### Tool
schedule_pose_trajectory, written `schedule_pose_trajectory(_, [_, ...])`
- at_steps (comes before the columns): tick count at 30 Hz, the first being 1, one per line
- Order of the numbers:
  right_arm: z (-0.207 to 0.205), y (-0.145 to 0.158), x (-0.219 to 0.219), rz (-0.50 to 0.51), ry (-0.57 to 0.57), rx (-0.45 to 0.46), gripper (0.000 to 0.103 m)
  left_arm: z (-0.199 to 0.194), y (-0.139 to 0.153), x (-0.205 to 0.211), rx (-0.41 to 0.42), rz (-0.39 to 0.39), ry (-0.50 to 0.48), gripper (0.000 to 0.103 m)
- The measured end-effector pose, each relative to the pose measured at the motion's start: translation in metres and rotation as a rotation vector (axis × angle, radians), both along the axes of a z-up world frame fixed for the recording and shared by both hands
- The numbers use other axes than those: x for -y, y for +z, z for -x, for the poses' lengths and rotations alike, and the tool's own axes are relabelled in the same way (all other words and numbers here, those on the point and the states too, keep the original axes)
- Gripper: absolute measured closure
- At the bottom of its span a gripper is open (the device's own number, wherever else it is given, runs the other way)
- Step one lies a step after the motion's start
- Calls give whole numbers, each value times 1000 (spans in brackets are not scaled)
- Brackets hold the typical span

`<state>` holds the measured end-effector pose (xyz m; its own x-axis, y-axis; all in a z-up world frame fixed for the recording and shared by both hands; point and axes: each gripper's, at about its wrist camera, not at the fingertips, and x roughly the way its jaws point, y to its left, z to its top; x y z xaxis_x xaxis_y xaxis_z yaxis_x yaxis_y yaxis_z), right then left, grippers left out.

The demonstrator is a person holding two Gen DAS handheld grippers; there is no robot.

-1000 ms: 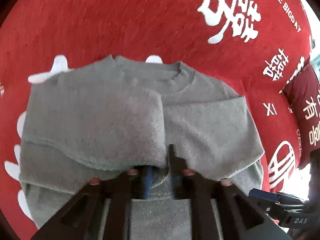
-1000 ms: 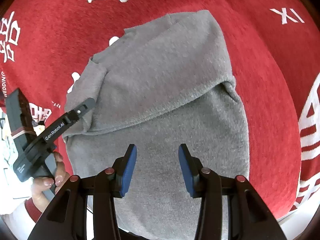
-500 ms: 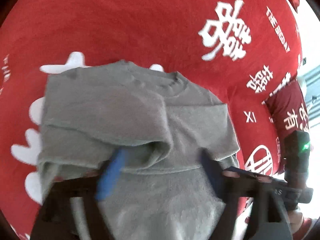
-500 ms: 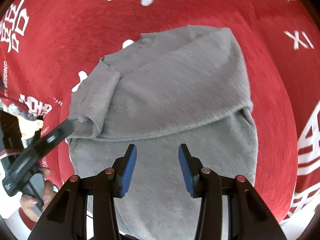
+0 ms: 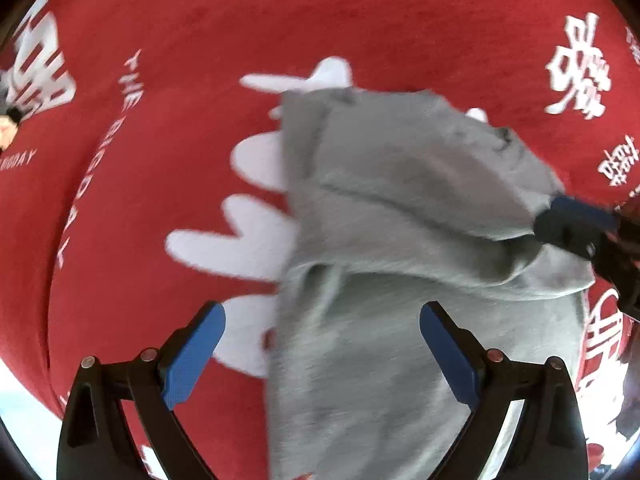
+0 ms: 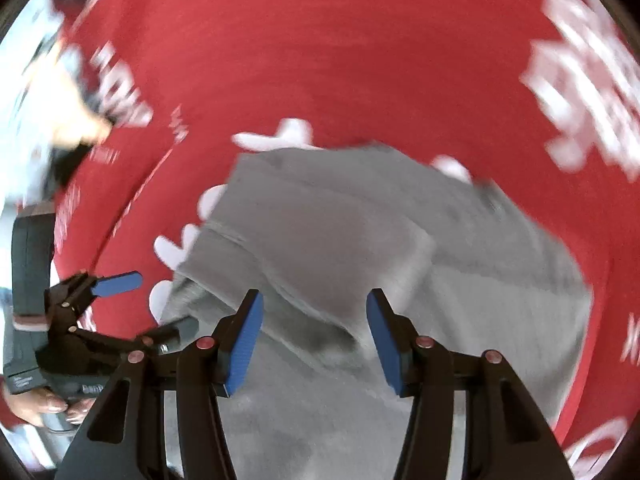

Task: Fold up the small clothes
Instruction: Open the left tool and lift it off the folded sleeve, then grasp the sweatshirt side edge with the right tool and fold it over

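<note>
Grey sweater (image 5: 400, 208), fuzzy knit, lies flat on red cloth (image 5: 180, 200) with white lettering. Both sleeves folded in across the chest, overlapping; body below unfolded. Neckline at far end, hem toward the cameras, long axis running near-to-far, tilted slightly right at top in left wrist view. Frames blurred.

Left hand-held gripper (image 5: 322, 354) spread wide after just opening, nothing between pads, hovering over sweater's lower left edge. Right hand-held gripper (image 6: 314, 338) partly spread, jaws just widening, over the folded sleeve (image 6: 320, 248); contact with the fabric unclear.
</note>
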<state>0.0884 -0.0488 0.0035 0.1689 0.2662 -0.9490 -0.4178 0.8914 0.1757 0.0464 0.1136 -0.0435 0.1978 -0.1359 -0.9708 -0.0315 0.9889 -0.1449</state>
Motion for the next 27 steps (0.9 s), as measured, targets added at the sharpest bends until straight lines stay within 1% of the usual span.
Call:
schedule_pose_trajectory(3, [-8,-21,-53,134,170,15,45,4,-5,-15,-18,-17,28,5])
schedule_pose_trajectory(4, [-6,-28,-65,173,211,20,45,5,-7,-20,-21,-25,42,5])
schedule_pose_trajectory(6, [-2,-44,-85,283,300,44,45,6,-10,-27,-32,-23,56,5])
schedule_pose_trajectory(9, [8,-68,-99,459,397,82,45,6,-13,-34,-24,-46,76,5])
schedule_pose_trajectory(11, [12,-68,-100,488,426,127,46,0,-18,-31,-18,-80,74,5])
schedule_pose_trajectory(12, [12,-68,-101,519,429,156,53,-4,-20,-29,-17,-89,73,5])
schedule_pose_trajectory(13, [11,-67,-101,532,421,165,89,-9,-23,-26,-15,-102,74,5])
schedule_pose_trajectory(14, [7,-67,-99,538,398,164,93,-13,-25,-24,-13,-116,81,5])
schedule_pose_trajectory(15, [1,-63,-94,519,354,164,93,-18,-25,-22,-4,-141,95,5])
schedule_pose_trajectory(17, [-13,-43,-75,433,227,182,93,-22,-25,-22,10,-188,126,5])
schedule_pose_trajectory(18, [-21,-28,-59,378,136,199,93,-23,-23,-24,17,-193,139,5])
schedule_pose_trajectory(19, [-25,-18,-47,333,73,204,94,-23,-21,-27,30,-201,164,5])
schedule_pose_trajectory(20, [-29,-8,-29,286,-5,207,93,-22,-20,-30,40,-201,185,5])
schedule_pose_trajectory(22, [-35,11,19,156,-187,208,93,-18,-20,-37,49,-179,226,5])
schedule_pose_trajectory(23, [-38,15,41,115,-264,202,93,-14,-20,-40,49,-168,242,5])
schedule_pose_trajectory(25, [-35,12,91,39,-418,157,93,-11,-26,-46,30,-138,272,5])
schedule_pose_trajectory(26, [-31,4,116,2,-495,109,93,-11,-29,-49,16,-120,283,5])
schedule_pose_trajectory(27, [-25,-8,142,-56,-570,39,92,-11,-33,-50,9,-105,287,5])
